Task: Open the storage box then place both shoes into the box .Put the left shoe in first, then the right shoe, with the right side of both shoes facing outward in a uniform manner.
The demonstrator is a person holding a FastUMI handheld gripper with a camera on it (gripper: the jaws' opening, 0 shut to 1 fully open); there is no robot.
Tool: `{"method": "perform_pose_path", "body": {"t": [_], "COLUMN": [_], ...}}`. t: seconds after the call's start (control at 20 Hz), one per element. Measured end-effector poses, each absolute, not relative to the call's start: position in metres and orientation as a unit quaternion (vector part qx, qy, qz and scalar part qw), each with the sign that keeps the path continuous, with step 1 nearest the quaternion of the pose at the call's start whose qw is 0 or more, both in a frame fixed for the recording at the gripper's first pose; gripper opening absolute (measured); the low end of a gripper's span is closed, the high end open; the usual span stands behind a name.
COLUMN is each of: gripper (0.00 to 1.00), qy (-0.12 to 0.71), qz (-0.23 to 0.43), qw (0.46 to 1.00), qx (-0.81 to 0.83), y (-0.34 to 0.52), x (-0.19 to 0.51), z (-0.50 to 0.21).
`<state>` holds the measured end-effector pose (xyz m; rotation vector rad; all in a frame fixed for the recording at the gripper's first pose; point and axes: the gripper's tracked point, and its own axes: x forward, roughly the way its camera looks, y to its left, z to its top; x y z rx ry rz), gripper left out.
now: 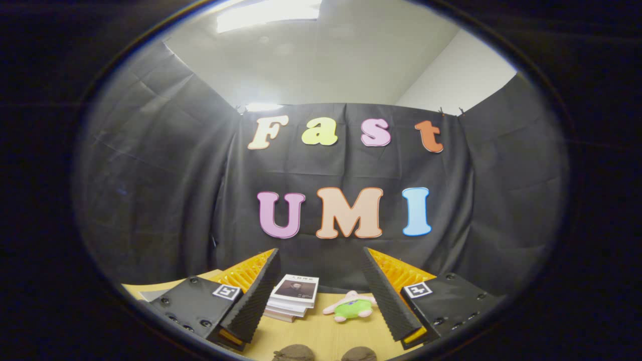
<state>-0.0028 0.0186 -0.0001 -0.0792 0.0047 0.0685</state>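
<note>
The gripper [321, 260] is pointing forward across a wooden table [321, 333] toward the black cloth wall [150, 200] of the booth. Its two fingers are standing wide apart, and nothing is sitting between the tips or touching either of them.

Two rounded brown shapes are showing at the very near edge of the table, below and between the fingers. These are probably the tops of the two shoes: one shoe [294, 353] is lying nearer the left finger, and the other shoe [359, 354] is lying nearer the right finger. Only their upper parts are showing, so which is the left shoe and which way each is facing cannot be told. They are lying side by side with a gap between them.

Beyond the fingers, a stack of books [293, 297] is resting on the table just beside the inner face of the left finger. A small plush toy [351, 307] with a green body and pink limbs is lying flat on the table, to the right of the books and near the right finger. The books and the toy are apart from each other.

Above the cloth wall, a pale ceiling [311, 60] with a bright light panel [268, 14] is showing.
</note>
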Motion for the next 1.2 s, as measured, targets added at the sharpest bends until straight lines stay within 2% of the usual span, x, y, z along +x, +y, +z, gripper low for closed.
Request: {"method": "perform_pose_path", "body": {"t": [0.3,0.75,0.9,1.2], "gripper": [1.00,1.00,1.00,1.00], "qy": [0.048,0.190,0.240,0.343], "qz": [0.082,0.129,0.144,0.168], "qw": [0.995,0.960,0.934,0.850], "qx": [0.015,0.163,0.221,0.363], "y": [0.043,0.058,0.065,0.085], "x": [-0.013,-0.022,-0.029,-0.051], "z": [-0.025,-0.097,-0.122,-0.171]}}
